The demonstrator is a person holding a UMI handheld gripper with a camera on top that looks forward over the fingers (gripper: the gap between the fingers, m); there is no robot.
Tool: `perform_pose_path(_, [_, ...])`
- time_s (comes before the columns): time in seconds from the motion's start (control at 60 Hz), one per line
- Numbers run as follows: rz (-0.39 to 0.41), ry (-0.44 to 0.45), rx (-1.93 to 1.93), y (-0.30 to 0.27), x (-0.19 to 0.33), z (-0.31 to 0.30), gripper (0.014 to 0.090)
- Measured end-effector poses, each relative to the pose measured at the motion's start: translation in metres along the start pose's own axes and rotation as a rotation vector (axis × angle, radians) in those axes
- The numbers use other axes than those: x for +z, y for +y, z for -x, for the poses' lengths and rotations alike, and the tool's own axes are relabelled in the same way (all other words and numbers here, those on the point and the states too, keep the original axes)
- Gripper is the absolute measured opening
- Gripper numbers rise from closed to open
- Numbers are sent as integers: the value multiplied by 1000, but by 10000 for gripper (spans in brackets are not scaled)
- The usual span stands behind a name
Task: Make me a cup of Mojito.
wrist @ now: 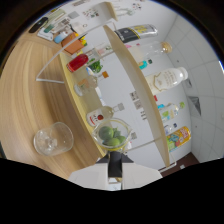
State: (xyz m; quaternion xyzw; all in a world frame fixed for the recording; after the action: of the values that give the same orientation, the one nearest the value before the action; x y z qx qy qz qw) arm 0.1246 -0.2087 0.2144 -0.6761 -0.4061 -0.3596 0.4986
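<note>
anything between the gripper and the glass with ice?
In the gripper view, only bare wooden counter separates the gripper from the ice glass. The bowl of limes sits just ahead of the fingers, not on that stretch.

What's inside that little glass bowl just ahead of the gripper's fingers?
The glass bowl holds green limes, a few visible through its clear wall. How many lie underneath, hidden by the upper ones, cannot be told. The gripper sits just below the bowl.

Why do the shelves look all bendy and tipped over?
In the gripper view, the wide-angle lens curves the shelf and bottles, and the camera is rolled sideways; a black ring frames the round picture, and the glass bowl of limes just ahead of the fingers looks soft.
</note>
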Motion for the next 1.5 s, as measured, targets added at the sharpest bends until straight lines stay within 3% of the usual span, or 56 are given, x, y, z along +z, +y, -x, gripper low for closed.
perform_pose_path(0.4, [-169,34,-581,-19,13,10,158])
perform_pose_path(0.667, [-237,49,-763,-30,12,20,157])
perform_pose_path(0.883, [-241,67,-689,-38,7,12,157])
perform_pose_path(1.017, [-237,57,-510,-42,-1,0,157])
perform_pose_path(1.317, [-166,21,450,-15,-39,-68,159])
perform_pose_path(1.5, [-53,-123,870,59,-33,-32,158])
